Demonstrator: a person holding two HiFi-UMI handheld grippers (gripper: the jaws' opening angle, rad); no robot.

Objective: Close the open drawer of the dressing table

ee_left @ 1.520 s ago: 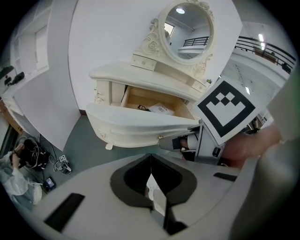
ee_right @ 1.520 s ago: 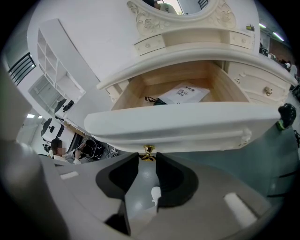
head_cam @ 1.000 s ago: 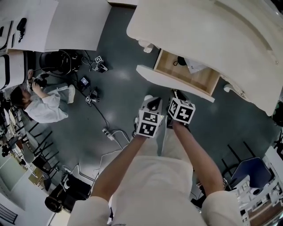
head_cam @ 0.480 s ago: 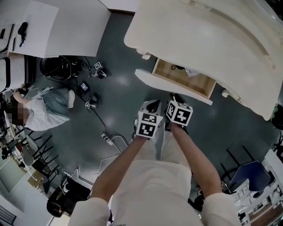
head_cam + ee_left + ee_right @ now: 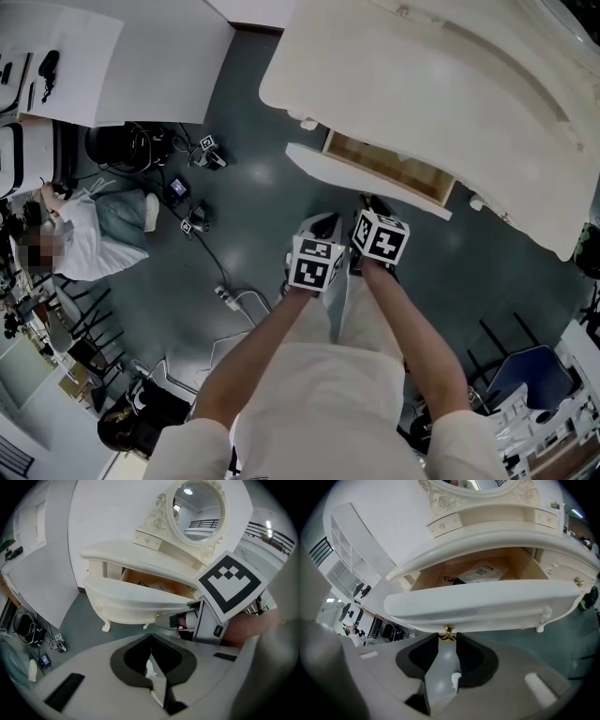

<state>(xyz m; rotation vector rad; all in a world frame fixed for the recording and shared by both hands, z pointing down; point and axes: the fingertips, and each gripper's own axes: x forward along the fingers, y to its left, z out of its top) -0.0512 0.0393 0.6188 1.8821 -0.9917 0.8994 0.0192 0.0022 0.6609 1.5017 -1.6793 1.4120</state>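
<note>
Drawer [image 5: 487,604] of the cream dressing table [image 5: 450,84]: partly open, sticking out from under the curved worktop [image 5: 497,536] toward us. The right gripper view shows its bare wood interior. Inside we see a pale printed sheet or packet [image 5: 483,572] lying flat near the middle. A small dark cord-like item [image 5: 450,579] sits just to its left, too small for us to identify. We make out no other contents.

Right hand-held gripper [image 5: 447,637]: directly in front of the drawer's front panel, at its lower edge. The brass knob [image 5: 448,630] sits between the jaw tips. The jaws stand only as wide as the knob and appear to be clamped on it. Contact is at the very tips, so we note this grip as probable rather than certain.

Left hand-held gripper [image 5: 151,637]: jaws clenched together with nothing between them. It is just beside the right one on the left and short of the drawer front, touching nothing. Beyond its tips lie the grey-green floor [image 5: 244,187] and a carved table leg [image 5: 106,624].

In the head view both marker cubes sit side by side just below the drawer front, on outstretched forearms. An oval mirror [image 5: 197,508] stands on the worktop behind.
</note>
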